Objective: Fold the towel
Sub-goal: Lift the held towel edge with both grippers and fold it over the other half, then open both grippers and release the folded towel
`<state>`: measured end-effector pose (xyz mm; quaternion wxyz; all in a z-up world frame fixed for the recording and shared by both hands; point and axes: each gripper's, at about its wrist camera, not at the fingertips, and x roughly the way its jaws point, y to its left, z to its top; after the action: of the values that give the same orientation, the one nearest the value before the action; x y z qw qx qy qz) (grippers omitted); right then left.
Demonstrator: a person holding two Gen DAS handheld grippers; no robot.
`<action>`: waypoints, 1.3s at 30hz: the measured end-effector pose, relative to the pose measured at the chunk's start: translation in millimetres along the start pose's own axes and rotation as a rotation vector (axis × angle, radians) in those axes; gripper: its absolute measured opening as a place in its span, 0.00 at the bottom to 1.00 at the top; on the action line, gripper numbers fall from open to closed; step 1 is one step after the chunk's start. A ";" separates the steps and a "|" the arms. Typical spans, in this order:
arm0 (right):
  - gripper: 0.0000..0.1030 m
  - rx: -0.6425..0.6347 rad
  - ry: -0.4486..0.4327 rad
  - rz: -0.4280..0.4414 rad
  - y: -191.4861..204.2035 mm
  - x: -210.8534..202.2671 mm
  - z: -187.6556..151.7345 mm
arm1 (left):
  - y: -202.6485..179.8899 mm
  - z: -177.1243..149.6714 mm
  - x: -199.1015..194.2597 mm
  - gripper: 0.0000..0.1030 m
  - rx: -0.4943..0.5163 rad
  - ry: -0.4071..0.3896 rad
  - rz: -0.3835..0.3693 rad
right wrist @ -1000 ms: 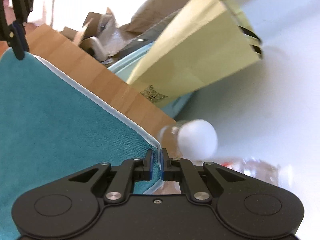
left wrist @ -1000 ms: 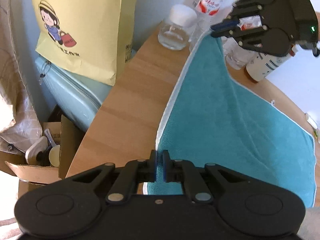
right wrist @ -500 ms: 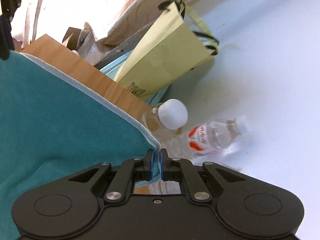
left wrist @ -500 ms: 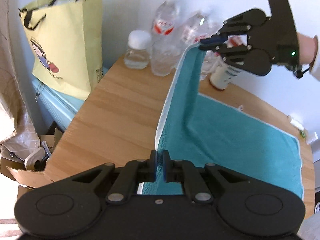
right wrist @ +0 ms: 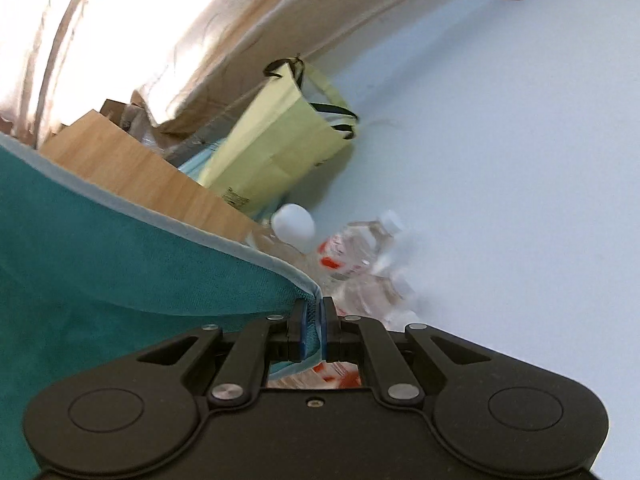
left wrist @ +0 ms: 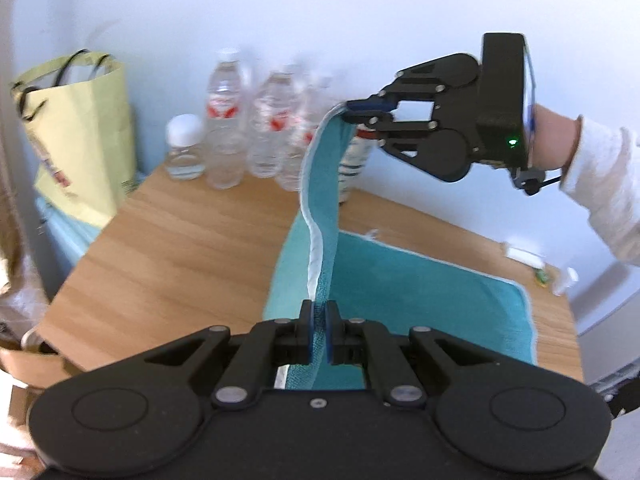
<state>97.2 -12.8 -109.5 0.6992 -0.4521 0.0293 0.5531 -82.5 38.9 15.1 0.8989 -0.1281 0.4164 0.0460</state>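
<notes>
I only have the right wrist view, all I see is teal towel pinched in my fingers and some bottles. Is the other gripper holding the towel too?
Observer: Yes, the left gripper is shut on the teal towel at its white-trimmed edge.
Operator: How much is lifted?
Observer: Only that edge; the rest lies flat on the wooden table.
Operator: Where's my gripper?
Observer: The right gripper is raised in front of the water bottles.

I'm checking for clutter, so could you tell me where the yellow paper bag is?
In the left wrist view the yellow paper bag stands at far left, beside the table, left of the jar.
</notes>
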 end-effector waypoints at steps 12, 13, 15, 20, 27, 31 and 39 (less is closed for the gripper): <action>0.06 0.131 0.126 -0.044 5.3 -52.3 -60.8 | -78.7 0.5 26.0 0.05 0.160 0.071 -0.105; 0.06 0.131 0.132 -0.042 7.0 -57.9 -66.4 | -89.2 -1.7 28.7 0.05 0.167 0.078 -0.109; 0.06 0.142 0.145 -0.035 8.8 -71.9 -81.2 | -111.8 -6.4 34.6 0.05 0.177 0.091 -0.113; 0.06 0.151 0.162 -0.008 12.6 -102.6 -128.0 | -177.8 -26.9 58.0 0.05 0.169 0.129 -0.087; 0.06 0.196 0.159 0.079 19.9 -151.9 -203.5 | -260.6 -62.3 89.4 0.05 0.129 0.169 -0.054; 0.06 0.186 0.170 0.119 29.1 -175.5 -242.1 | -300.0 -77.4 99.3 0.05 0.107 0.178 -0.042; 0.05 0.212 0.198 0.152 34.0 -208.2 -299.7 | -363.9 -98.5 120.2 0.05 0.131 0.212 -0.022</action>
<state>127.1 -368.2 -193.9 0.6929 -0.4245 0.1903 0.5509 -8.1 -340.8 -67.6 0.8567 -0.0776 0.5099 -0.0049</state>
